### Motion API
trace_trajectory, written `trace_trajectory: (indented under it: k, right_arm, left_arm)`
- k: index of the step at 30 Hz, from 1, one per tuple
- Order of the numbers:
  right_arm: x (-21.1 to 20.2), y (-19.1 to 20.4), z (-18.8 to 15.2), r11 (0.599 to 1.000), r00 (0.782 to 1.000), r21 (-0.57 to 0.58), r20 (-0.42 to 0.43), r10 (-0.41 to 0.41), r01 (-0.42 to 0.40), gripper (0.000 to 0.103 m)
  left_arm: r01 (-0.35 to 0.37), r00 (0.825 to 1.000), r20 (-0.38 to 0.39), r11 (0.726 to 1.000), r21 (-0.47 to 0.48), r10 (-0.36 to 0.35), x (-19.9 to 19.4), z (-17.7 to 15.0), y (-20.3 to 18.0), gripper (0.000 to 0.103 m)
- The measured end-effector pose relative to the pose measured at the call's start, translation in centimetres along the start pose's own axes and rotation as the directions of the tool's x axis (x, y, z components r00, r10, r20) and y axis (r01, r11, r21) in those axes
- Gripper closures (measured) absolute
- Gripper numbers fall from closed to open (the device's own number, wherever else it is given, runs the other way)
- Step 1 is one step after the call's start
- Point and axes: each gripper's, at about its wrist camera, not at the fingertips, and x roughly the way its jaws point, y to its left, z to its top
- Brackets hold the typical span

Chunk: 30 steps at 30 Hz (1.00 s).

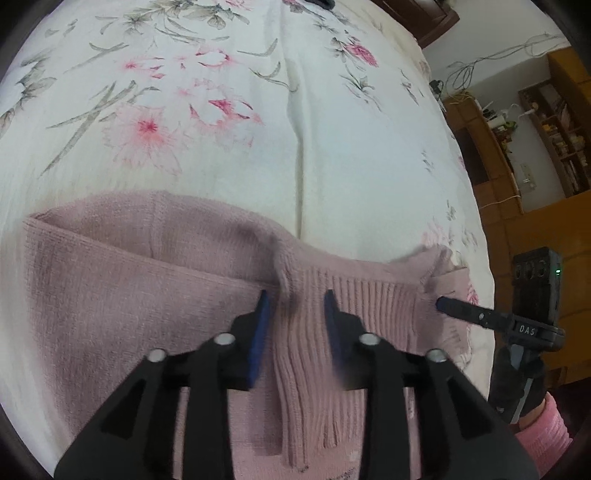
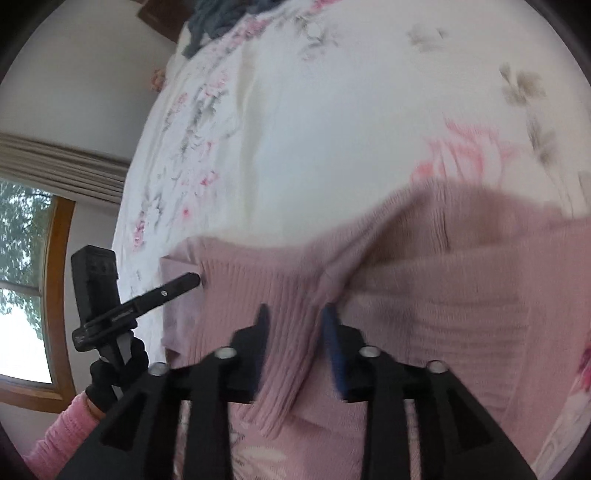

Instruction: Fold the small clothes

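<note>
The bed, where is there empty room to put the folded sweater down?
The floral bedspread lies bare beyond the pink sweater's far edge, all the way toward the dark clothes heaped at the far end. The near edge is crowded: the sweater covers it, with the left gripper and right gripper both over its ribbed part.

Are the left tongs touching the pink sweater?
Touching. In the left wrist view, the left tongs have a ribbed fold of the pink sweater between their fingers.
</note>
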Motion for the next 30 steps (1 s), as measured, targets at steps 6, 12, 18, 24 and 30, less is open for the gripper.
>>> trace_trajectory:
  k: [6, 12, 18, 24, 30]
  right_arm:
    - [3.1, -0.6, 1.5, 0.999, 0.998, 0.051, -0.061, 0.022, -0.019, 0.067]
    - [2.5, -0.6, 4.3, 0.999, 0.999, 0.015, 0.020, -0.050, 0.050, 0.094]
    - [2.4, -1.1, 4.3, 0.999, 0.999, 0.037, -0.002, -0.039, 0.039, 0.091]
    - [0.9, -0.7, -0.2, 1.000, 0.998, 0.011, -0.053, 0.023, -0.022, 0.057]
    - [2.8, -1.3, -3.0, 0.998, 0.991, 0.046, -0.125, 0.057, -0.051, 0.063]
  left_arm:
    - [-0.007, 0.999, -0.032, 1.000, -0.003, 0.007, 1.9, -0.1, -0.9, 0.068]
    - [0.027, 1.000, -0.004, 0.999, -0.030, -0.028, 2.0, -0.7, -1.4, 0.073]
    - [-0.070, 0.998, 0.005, 0.998, 0.005, 0.070, 3.3, 0.0, -2.0, 0.073]
    - [-0.015, 1.000, -0.008, 0.999, -0.037, 0.015, 1.1, -1.5, -1.6, 0.054]
    - [0.018, 0.993, -0.112, 0.996, -0.084, -0.028, 2.3, -5.4, -2.2, 0.047]
